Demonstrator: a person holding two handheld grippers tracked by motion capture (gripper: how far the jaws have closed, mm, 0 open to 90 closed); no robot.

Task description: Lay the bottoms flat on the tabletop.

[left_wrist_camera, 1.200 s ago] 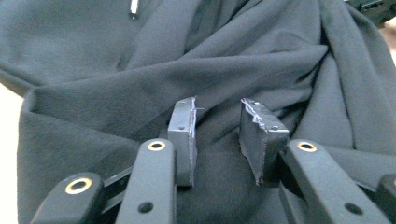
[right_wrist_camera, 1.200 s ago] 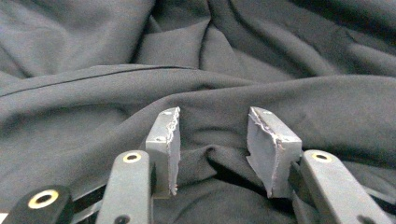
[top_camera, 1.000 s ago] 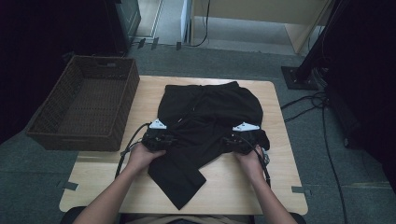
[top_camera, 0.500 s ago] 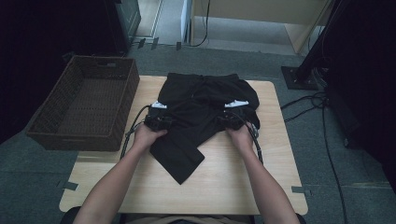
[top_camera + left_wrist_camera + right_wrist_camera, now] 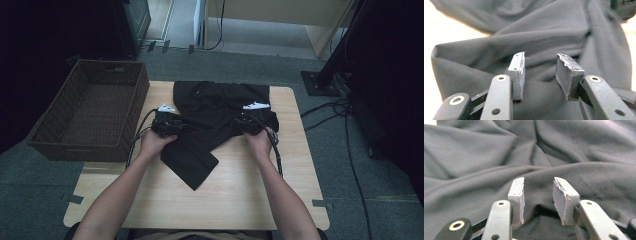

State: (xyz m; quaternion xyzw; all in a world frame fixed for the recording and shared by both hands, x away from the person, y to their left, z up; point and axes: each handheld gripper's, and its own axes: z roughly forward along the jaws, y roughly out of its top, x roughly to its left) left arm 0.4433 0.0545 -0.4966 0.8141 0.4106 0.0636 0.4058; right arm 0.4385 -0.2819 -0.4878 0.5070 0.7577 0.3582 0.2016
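Black garment (image 5: 215, 117) is lying bunched up across the upper middle of the wooden table (image 5: 240, 200) in the high view, one flap hanging down toward the centre of the frame. Left gripper (image 5: 540, 72) is sitting at the cloth's left edge with its jaws parted; they've just been opening a bit, and nothing is pinched between the pads (image 5: 517, 72), just fabric lying behind the gap. Right gripper (image 5: 539, 197) is looking the same: jaws apart, grey pads (image 5: 564, 200) clear of each other, wrinkled cloth lying beyond them. In the high view the right one (image 5: 248, 124) is resting on the garment's right side. Both hands are coming in from the bottom. Brown wicker basket (image 5: 55, 145) is sitting at the left of the frame, just beside the table
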